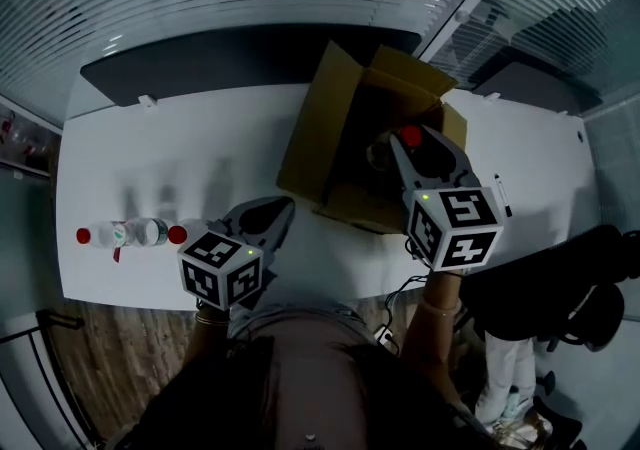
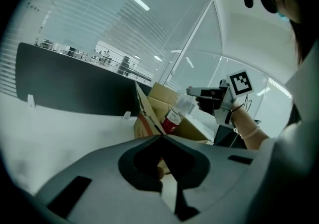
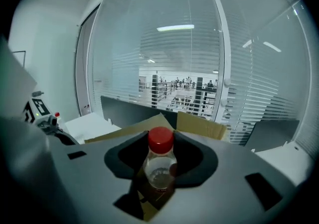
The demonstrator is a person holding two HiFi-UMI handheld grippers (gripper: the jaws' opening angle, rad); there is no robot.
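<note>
Right gripper view: the right tongs [image 3: 160, 137] clamp a red-capped bottle [image 3: 159, 168] above the open cardboard box [image 3: 199, 124]. Only the left gripper view shows the bottle tilted behind a flap. The left tongs [image 2: 162, 137], pinched together and empty, hover over the table [image 1: 180, 138]. Only the head view shows two bottles [image 1: 125, 233] lying farther left.

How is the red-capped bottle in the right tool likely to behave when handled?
The bottle looks like thin clear plastic, so probably light and squashable. Its smooth round body, clamped in the right tool, may slip or twist. Laid on its side like the two bottles on the table, it would likely roll.
</note>
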